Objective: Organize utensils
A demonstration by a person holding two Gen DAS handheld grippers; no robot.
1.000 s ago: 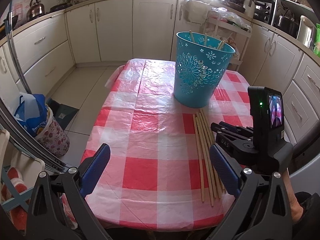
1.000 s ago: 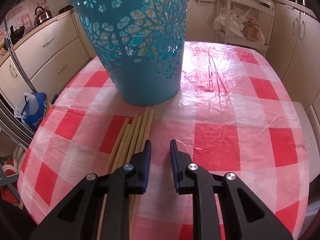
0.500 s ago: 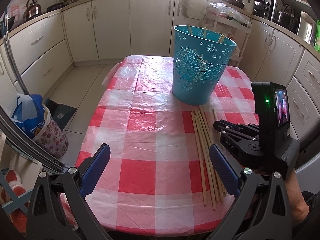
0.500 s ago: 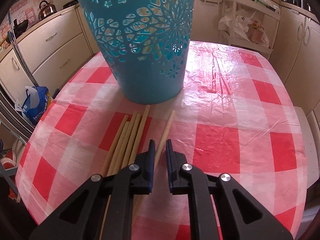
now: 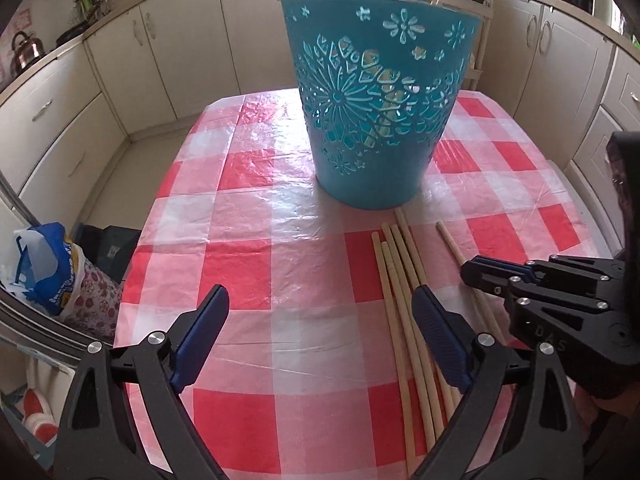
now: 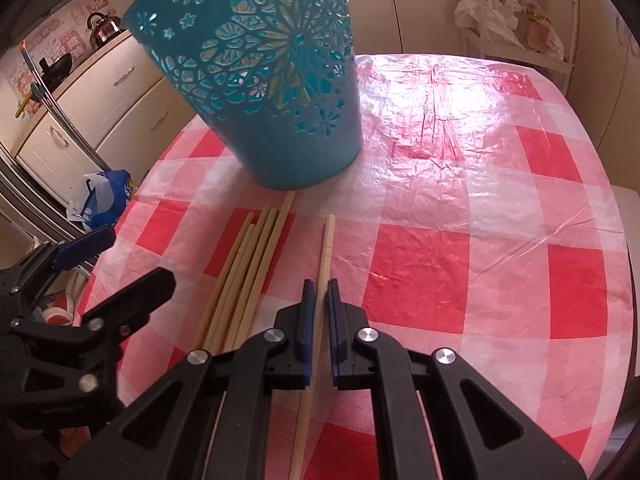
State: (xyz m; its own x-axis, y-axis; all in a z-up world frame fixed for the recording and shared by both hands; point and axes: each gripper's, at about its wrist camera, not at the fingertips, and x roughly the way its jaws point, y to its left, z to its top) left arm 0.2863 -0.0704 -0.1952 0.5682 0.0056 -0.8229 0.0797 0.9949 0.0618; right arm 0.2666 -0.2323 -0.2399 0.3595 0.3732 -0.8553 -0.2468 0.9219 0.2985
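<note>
A teal cut-out bucket (image 5: 380, 96) stands on the red-and-white checked tablecloth (image 5: 248, 184), with sticks showing through its holes. Several wooden chopsticks (image 5: 396, 280) lie side by side in front of it. My right gripper (image 6: 319, 292) is shut on one chopstick (image 6: 326, 248), pulled apart from the bundle (image 6: 248, 264); it also shows in the left wrist view (image 5: 466, 274). My left gripper (image 5: 320, 312) is open and empty, low over the cloth just left of the bundle. It appears at the left edge of the right wrist view (image 6: 132, 260).
Cream kitchen cabinets (image 5: 120, 80) ring the table. A blue-and-white bag (image 5: 44, 272) sits on the floor to the left. A white shelf rack with bags (image 6: 516, 24) stands beyond the table's far right.
My right gripper closed on one chopstick and drew it rightward away from the bundle. My left gripper moved forward and lower toward the bucket and chopsticks.
</note>
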